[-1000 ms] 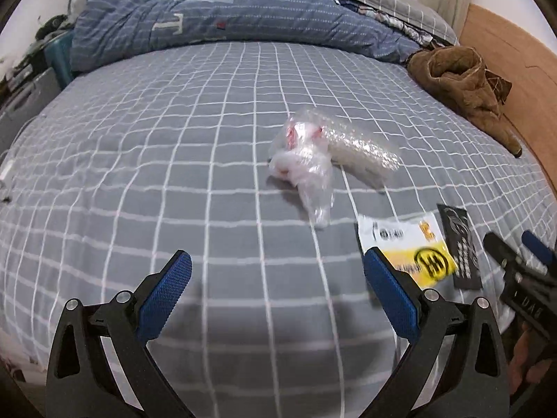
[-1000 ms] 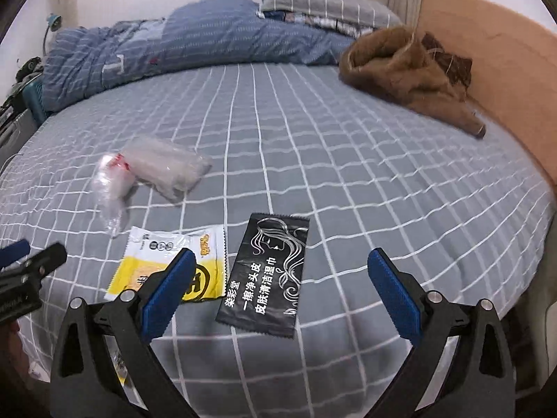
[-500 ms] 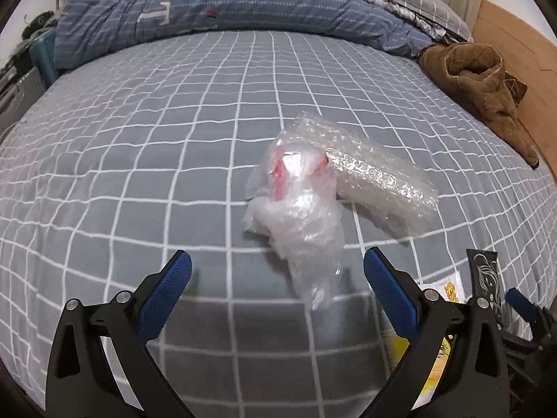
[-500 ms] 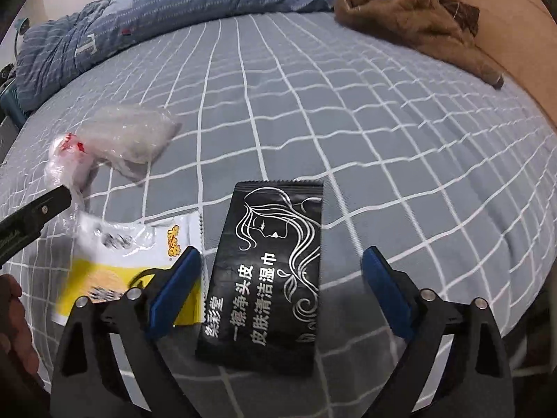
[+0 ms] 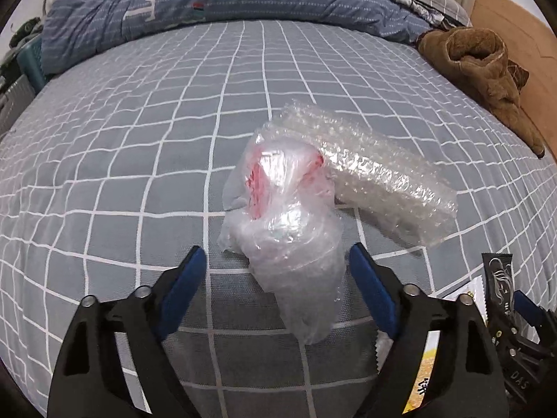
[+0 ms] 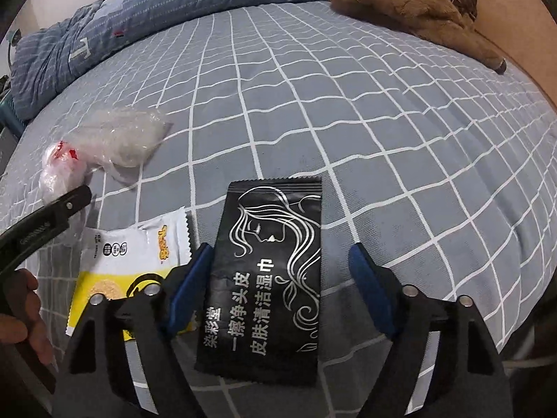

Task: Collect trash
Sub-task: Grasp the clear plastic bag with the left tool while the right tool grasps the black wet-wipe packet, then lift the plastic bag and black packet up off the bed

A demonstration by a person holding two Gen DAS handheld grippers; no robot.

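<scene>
A crumpled clear plastic bag with red print lies on the grey checked bed sheet, leaning on a roll of bubble wrap. My left gripper straddles the bag's lower end. Its jaws are closing and the blue pads are not pressing on it. A black wet-wipe sachet lies flat between the fingers of my right gripper. Those jaws are closing too, with a gap left on the right side. Just left of the sachet lies a white and yellow snack wrapper.
A blue striped quilt is bunched along the far side of the bed. A brown fleece garment lies at the far right by the wooden headboard. A hand holds the left gripper at the right wrist view's left edge.
Both grippers came down closer to the bed, the left over the plastic bag, the right over the black sachet. Both pairs of jaws have narrowed.
</scene>
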